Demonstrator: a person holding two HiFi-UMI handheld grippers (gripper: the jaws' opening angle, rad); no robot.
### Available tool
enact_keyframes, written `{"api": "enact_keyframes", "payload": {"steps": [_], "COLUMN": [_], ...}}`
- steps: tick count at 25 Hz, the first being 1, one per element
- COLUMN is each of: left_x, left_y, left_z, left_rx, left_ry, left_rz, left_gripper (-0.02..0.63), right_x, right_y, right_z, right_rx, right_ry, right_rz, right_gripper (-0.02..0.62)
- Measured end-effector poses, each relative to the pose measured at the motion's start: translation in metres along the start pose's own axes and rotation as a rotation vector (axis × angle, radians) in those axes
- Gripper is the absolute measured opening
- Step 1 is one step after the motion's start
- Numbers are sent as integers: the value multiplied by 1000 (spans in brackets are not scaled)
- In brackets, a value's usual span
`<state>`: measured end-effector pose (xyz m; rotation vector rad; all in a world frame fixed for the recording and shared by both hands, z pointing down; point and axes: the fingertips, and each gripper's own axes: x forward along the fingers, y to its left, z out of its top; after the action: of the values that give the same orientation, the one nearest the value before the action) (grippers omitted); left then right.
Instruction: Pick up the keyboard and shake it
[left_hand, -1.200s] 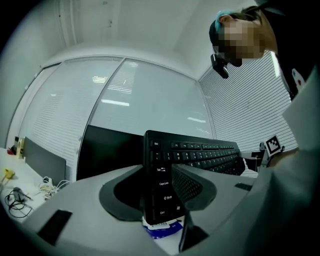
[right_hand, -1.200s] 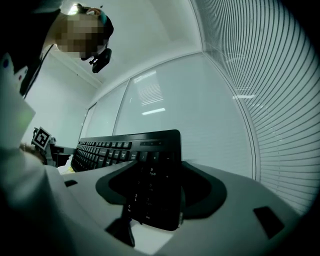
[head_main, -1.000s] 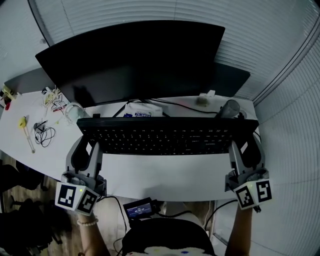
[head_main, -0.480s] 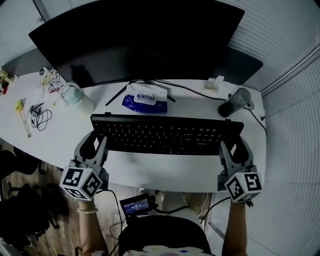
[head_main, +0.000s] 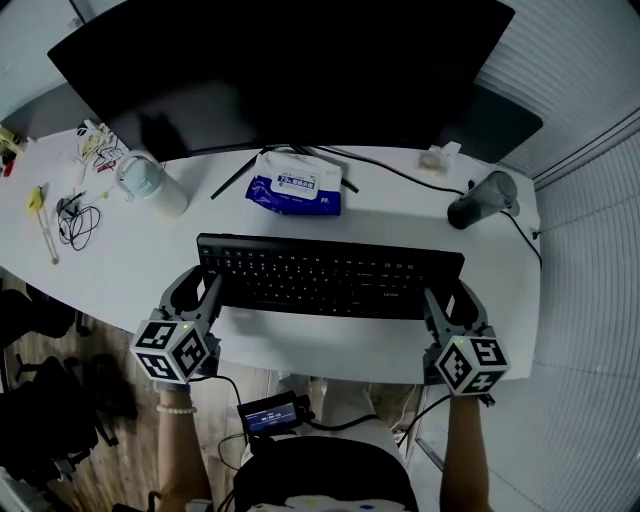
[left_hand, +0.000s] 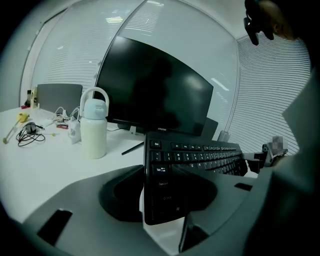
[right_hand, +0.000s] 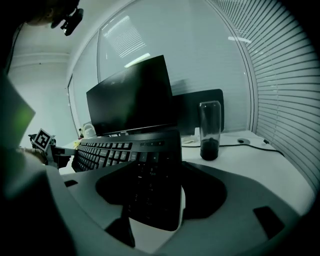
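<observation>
The black keyboard (head_main: 330, 278) lies level across the front of the white desk (head_main: 330, 350), held at both ends. My left gripper (head_main: 205, 292) is shut on its left end, seen close up in the left gripper view as the keyboard (left_hand: 195, 155) clamped between the jaws of the gripper (left_hand: 160, 200). My right gripper (head_main: 445, 302) is shut on the right end; in the right gripper view the keyboard (right_hand: 115, 150) runs off to the left from the gripper (right_hand: 155, 195). I cannot tell whether the keyboard touches the desk.
A large dark monitor (head_main: 280, 70) stands behind the keyboard. A white bottle (head_main: 150, 185), a blue wipes pack (head_main: 295, 188) and a dark tumbler (head_main: 480, 200) stand between them. Tangled cables (head_main: 75, 220) lie far left. The desk's front edge is just below the grippers.
Both grippers have come down together with the keyboard, from up in front of the monitor to low over the desk. Their hold on the two ends is unchanged.
</observation>
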<state>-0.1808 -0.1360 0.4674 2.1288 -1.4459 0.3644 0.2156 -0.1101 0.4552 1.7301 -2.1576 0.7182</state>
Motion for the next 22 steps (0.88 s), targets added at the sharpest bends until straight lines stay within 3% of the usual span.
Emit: {"api": "enact_keyframes", "payload": {"steps": [14,22], "left_x": [35,46], "left_y": [17,21], "left_z": [-59,-63], "left_rx": [-48,-50], "left_ry": [189,230], "left_rz": [31,47], "left_gripper": [178,176], "right_x": [33,42], "right_y": [-15,-20], "right_z": [-59,-77], "right_rx": [63,127], "right_ry": [193,254], "right_rz": [-8,-14], "right_gripper": [285,285]}}
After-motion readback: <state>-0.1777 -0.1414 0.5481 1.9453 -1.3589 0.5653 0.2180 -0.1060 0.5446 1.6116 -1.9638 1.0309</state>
